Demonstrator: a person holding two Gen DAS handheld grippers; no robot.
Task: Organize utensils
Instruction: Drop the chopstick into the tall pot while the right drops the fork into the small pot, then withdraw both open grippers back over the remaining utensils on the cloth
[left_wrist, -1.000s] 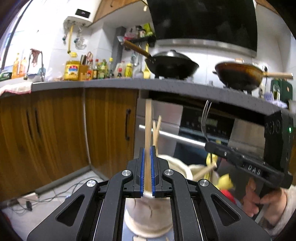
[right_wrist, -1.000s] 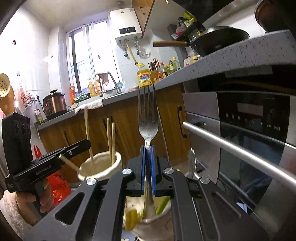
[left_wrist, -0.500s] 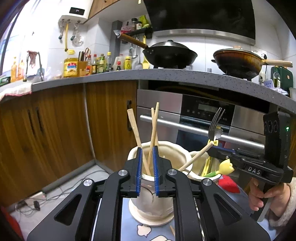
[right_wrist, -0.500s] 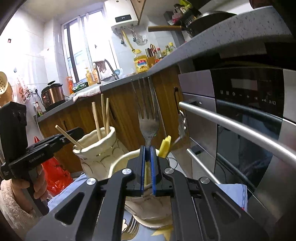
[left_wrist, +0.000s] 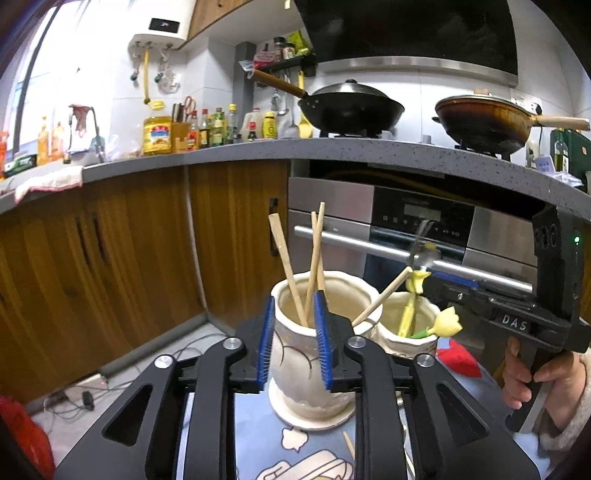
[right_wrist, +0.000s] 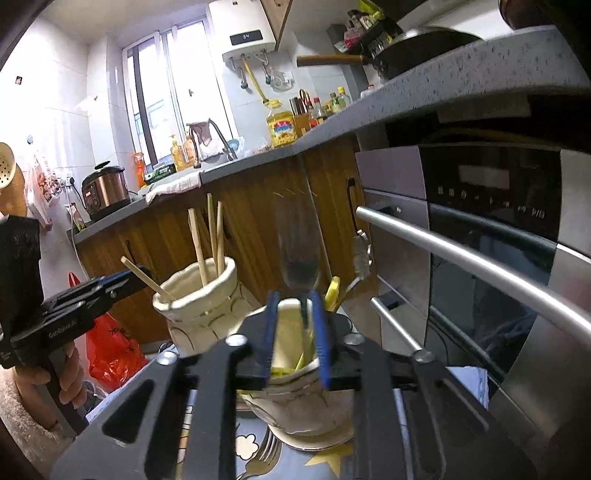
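Wooden chopsticks (left_wrist: 291, 269) now stand in your left holder (left_wrist: 317, 343), the fork (right_wrist: 300, 258) drops into the right holder (right_wrist: 295, 354); both jaws have just been opening, empty. Next, fetch the fork on the bench (right_wrist: 264, 456).

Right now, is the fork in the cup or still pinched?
In the cup. The fork stands blurred in the ceramic cup; the right gripper has just been opening, pads apart.

Two pots are standing side by side: chopsticks (left_wrist: 291, 275) in the left pot (left_wrist: 314, 354), a fork (right_wrist: 299, 266) in the right pot (right_wrist: 295, 384).
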